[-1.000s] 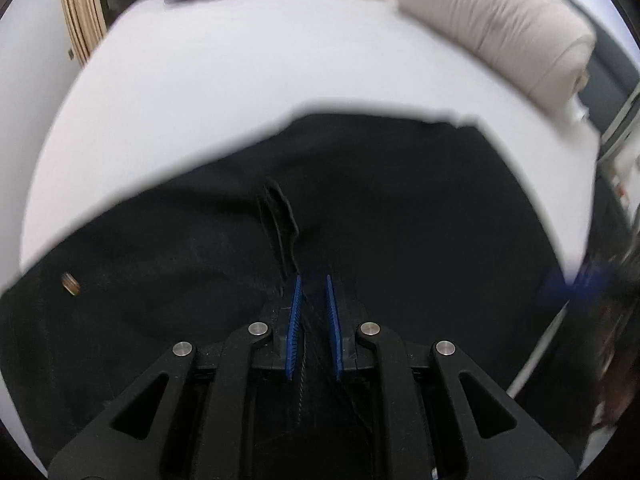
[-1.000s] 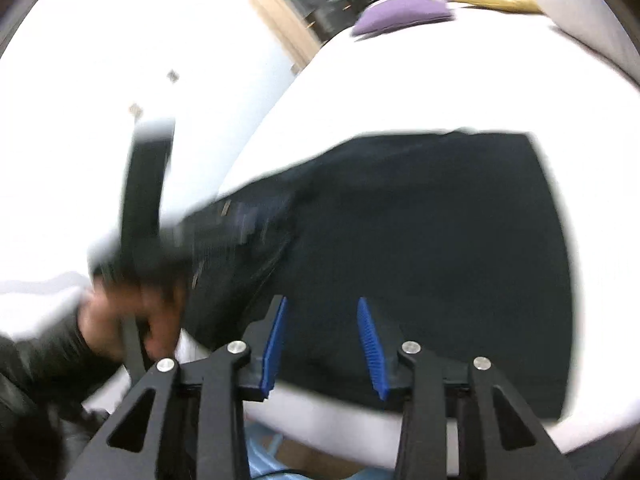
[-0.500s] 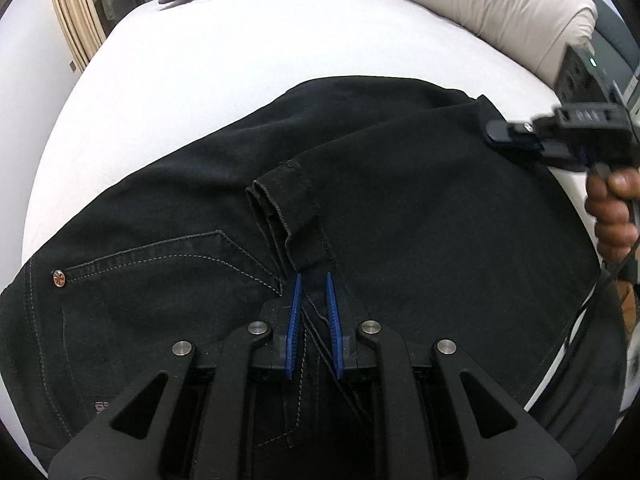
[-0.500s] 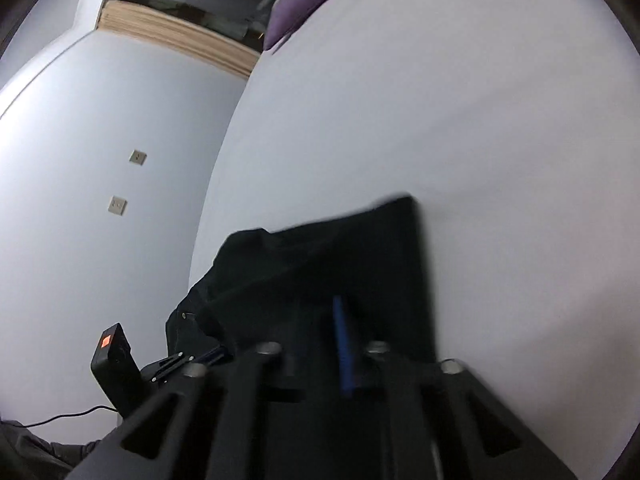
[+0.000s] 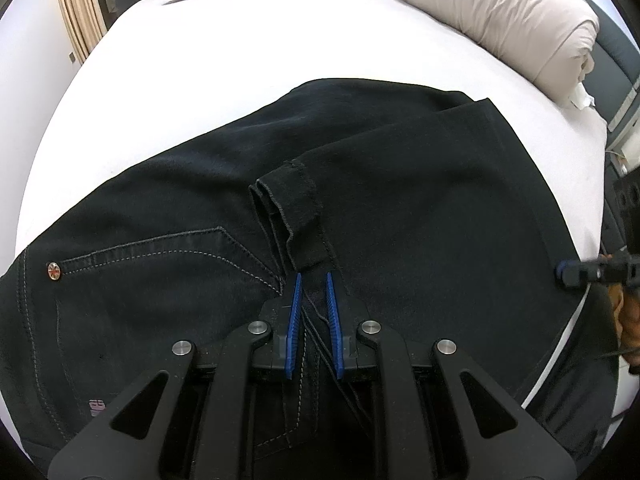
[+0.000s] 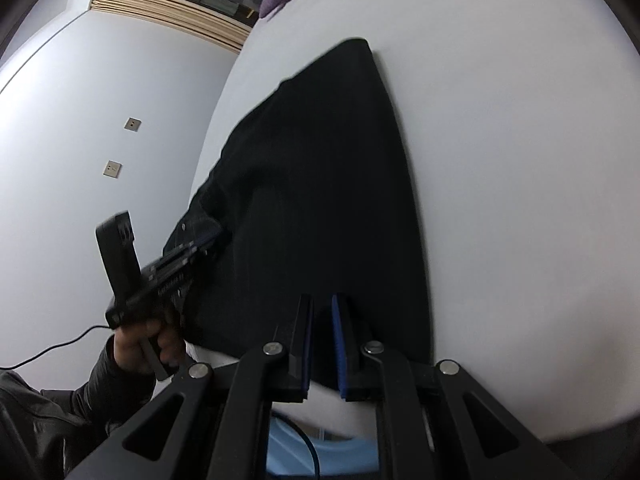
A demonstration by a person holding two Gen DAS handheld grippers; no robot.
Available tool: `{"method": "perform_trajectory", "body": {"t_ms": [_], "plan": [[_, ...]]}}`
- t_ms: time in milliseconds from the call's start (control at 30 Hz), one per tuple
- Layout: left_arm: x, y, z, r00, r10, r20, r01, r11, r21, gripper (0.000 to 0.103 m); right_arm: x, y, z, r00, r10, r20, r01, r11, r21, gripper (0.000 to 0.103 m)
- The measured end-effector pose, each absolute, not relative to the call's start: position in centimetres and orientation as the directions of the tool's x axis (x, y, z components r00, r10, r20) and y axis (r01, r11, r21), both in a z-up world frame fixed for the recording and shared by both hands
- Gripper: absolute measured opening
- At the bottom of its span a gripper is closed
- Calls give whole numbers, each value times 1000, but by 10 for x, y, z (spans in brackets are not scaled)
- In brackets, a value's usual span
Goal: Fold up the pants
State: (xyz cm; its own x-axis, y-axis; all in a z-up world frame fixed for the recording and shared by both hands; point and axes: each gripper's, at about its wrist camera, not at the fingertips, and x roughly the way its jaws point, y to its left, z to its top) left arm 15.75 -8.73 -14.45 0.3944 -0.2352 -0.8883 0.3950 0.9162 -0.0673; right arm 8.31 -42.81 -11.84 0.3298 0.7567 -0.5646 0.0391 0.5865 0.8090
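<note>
White bed (image 5: 240, 80): stretches ahead of both claws, under everything.
Black pants (image 5: 400, 200): spread flat on bed, leg hem folded back just ahead of left claw.
Left gripper (image 5: 312, 312): clenched on pants seam fabric.
Right gripper (image 6: 322, 340): nearly closed at pants' near edge; grasp cannot be told.
Rivet (image 5: 53, 271): far left of left claw.

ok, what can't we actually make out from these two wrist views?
- Left wrist: pants near edge hidden under left claw body; whether it pinches cloth is unclear.
- Left wrist: right claw cut off by frame edge.
- Right wrist: pants hem behind right claw; grip unclear.
</note>
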Motion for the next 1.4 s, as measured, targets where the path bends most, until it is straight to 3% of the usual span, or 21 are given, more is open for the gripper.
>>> {"method": "perform_trajectory", "body": {"t_ms": [100,267,467,533,600,633,667,733,800,867,1100,1400], "plan": [[157,-85,-146,398,-238,-886,394,916,-68,13,79,-430,-125,338,732,-592,85,603,794,0],[156,-79,-144,399,-253,-881,390,917,-86,13,75,-435,-128,360,717,-597,128,596,792,0],[151,-62,-137,393,-289,-873,367,920,-140,13,69,-428,-111,381,634,-673,158,672,723,0],[148,-52,-132,387,-313,-867,350,920,-176,13,62,-431,-102,391,610,-689,147,698,701,9],[142,-34,-125,397,-322,-860,311,928,-204,13,55,-424,-83,426,600,-677,116,706,698,46],[137,-23,-120,405,-341,-848,293,927,-233,13,52,-419,-73,443,605,-662,87,706,703,49],[130,-8,-114,418,-369,-830,270,923,-275,16,51,-413,-65,455,618,-641,54,700,712,49],[112,27,-101,458,-422,-783,219,907,-361,32,52,-402,-52,472,634,-612,4,693,721,49],[93,60,-93,510,-439,-739,156,893,-423,82,61,-387,-42,481,661,-576,-51,677,734,49],[70,99,-85,593,-416,-689,75,881,-468,85,73,-377,-38,485,690,-537,-87,649,756,49],[25,201,-111,620,-409,-670,-248,709,-661,85,113,-332,-41,431,758,-490,-143,594,792,49],[4,222,-120,626,-417,-659,-361,595,-718,85,117,-329,-39,434,786,-441,-136,541,830,49]]}}
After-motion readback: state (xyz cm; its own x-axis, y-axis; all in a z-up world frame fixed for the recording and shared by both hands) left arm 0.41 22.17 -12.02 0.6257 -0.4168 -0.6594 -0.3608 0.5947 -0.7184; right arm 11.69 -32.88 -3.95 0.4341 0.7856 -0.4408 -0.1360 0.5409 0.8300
